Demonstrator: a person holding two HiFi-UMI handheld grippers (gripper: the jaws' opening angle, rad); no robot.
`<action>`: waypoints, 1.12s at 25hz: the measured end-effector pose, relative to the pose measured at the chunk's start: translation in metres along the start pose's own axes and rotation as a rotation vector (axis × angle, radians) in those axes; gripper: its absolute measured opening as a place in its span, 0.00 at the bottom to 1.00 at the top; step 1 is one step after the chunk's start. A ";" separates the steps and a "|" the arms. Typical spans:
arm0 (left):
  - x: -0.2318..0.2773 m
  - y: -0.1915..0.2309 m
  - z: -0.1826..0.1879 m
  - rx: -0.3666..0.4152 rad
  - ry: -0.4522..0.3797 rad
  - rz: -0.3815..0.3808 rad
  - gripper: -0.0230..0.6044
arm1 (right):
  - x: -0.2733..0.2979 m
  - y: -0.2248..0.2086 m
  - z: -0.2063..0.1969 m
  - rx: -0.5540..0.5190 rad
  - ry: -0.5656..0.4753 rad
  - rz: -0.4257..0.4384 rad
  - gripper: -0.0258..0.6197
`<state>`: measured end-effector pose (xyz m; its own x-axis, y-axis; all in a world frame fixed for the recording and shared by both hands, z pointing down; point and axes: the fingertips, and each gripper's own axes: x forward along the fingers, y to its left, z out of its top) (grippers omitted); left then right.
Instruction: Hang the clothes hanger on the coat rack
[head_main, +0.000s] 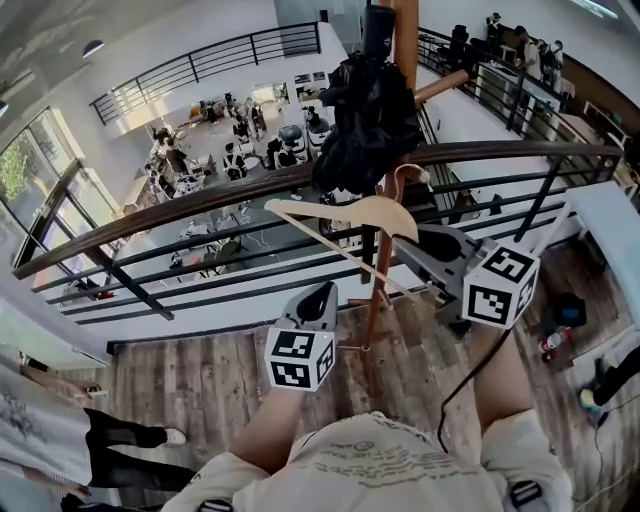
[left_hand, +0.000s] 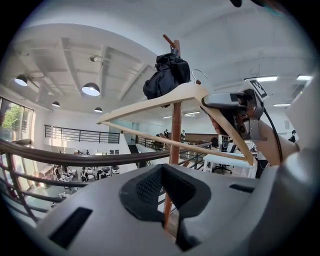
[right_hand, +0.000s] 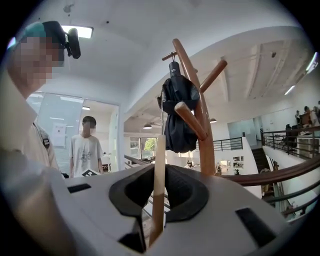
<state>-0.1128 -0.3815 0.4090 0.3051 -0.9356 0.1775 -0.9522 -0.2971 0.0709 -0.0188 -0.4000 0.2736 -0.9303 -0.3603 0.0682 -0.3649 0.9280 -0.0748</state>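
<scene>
A pale wooden clothes hanger (head_main: 350, 212) with a metal hook hangs in the air just in front of the coat rack (head_main: 378, 290), a brown wooden pole with slanted pegs. My right gripper (head_main: 415, 240) is shut on the hanger's right arm. In the right gripper view that arm (right_hand: 160, 165) stands upright between the pads, and a peg (right_hand: 190, 120) juts out just beyond it. A black folded umbrella (head_main: 365, 120) hangs from the rack's top. My left gripper (head_main: 320, 295) sits lower and to the left, its jaws slightly apart and empty. In its own view the pole (left_hand: 174, 130) shows through the gap.
A dark curved railing (head_main: 200, 200) runs behind the rack, with an open atrium full of desks below it. A person in a white T-shirt (head_main: 60, 430) stands on the wooden floor at lower left. A white table (head_main: 610, 220) is at the right.
</scene>
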 end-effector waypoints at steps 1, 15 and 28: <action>0.002 0.001 0.000 -0.001 0.001 0.005 0.04 | 0.000 -0.003 0.001 0.008 -0.004 0.011 0.12; 0.006 0.002 -0.007 0.003 0.030 0.035 0.04 | 0.007 -0.027 -0.016 0.128 -0.003 0.127 0.12; 0.009 0.006 -0.019 0.012 0.067 0.045 0.04 | 0.022 -0.057 -0.040 0.120 0.052 0.126 0.12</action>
<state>-0.1153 -0.3881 0.4296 0.2623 -0.9333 0.2452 -0.9648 -0.2582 0.0494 -0.0172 -0.4575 0.3194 -0.9669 -0.2339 0.1019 -0.2504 0.9463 -0.2045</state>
